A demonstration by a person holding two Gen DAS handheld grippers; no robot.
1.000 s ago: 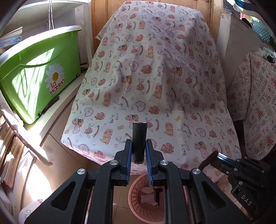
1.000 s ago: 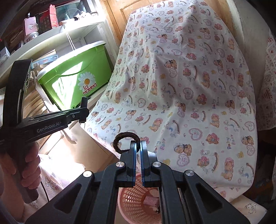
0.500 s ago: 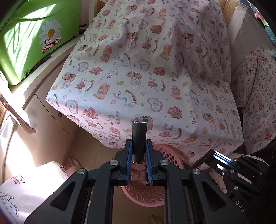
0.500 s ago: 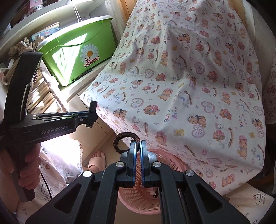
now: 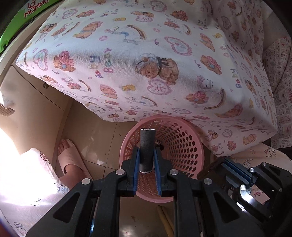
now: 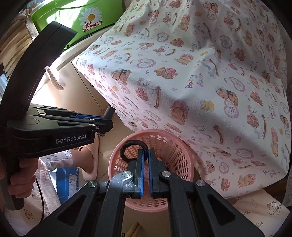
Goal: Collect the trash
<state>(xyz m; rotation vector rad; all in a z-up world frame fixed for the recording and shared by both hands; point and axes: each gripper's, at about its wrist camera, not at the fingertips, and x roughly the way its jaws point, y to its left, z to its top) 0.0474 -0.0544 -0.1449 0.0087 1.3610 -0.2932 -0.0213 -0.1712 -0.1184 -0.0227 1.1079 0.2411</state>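
Hand-held grippers (image 5: pixel 147 160) (image 6: pixel 146 160) — L on dark tube (image 5: pixel 147 145), R on black ring (image 6: pixel 132 150) — above pink basket (image 5: pixel 182 138), tiled floor (image 5: pixel 94 138).

A bear-printed cloth (image 5: pixel 146 60) drapes furniture from twelve to three o'clock. Beige cabinet fronts (image 5: pixel 36 102) stand at nine, glossy tan floor tiles (image 5: pixel 94 138) below, with harsh sunlight at eight. A green bin (image 6: pixel 73 16) sits at eleven.

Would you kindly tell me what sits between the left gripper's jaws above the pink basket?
A dark cylinder, clamped upright over the pink basket, shown in the left wrist view.
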